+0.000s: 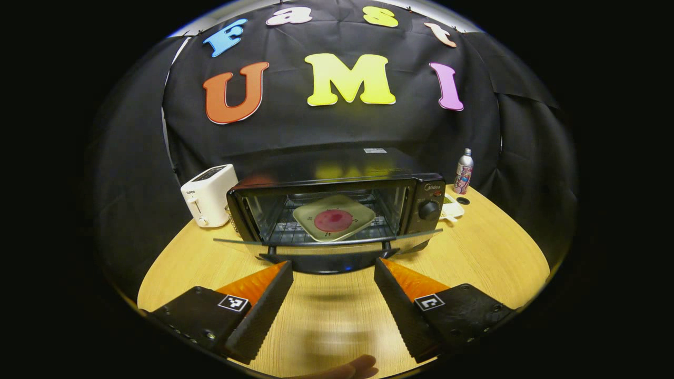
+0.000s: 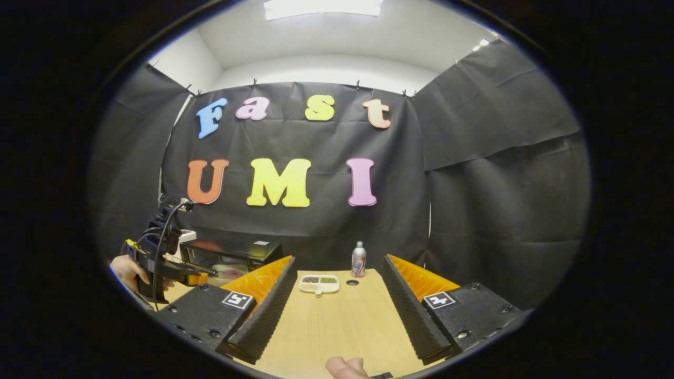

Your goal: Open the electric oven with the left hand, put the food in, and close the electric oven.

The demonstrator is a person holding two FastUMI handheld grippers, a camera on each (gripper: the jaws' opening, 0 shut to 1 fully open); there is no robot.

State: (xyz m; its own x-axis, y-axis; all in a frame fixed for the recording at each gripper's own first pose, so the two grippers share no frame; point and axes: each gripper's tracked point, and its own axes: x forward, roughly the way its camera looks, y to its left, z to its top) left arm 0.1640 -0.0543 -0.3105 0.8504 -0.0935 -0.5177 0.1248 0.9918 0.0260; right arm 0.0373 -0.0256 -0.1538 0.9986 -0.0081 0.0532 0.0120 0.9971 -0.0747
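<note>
Oven door down, plate of food on the rack, both claws spread and empty.

Seen from the left gripper view: electric oven [image 1: 337,210] mid-table with glass door [image 1: 326,243] dropped level, square plate [image 1: 333,217] with red food [image 1: 333,220] inside; left gripper [image 1: 333,273] released just short of the door, nothing between. White toaster [image 1: 209,195] just left of the oven, slim bottle [image 1: 463,171] far right, small divided dish [image 1: 452,209] partly hidden behind the oven's right side. From the right gripper view: right gripper [image 2: 337,269] spread wide over bare wooden table [image 2: 337,326], dish [image 2: 319,283], dark cap [image 2: 352,282] beside bottle [image 2: 358,259], left gripper [image 2: 202,273] held by a hand [image 2: 126,271] at the oven [image 2: 231,255].
</note>
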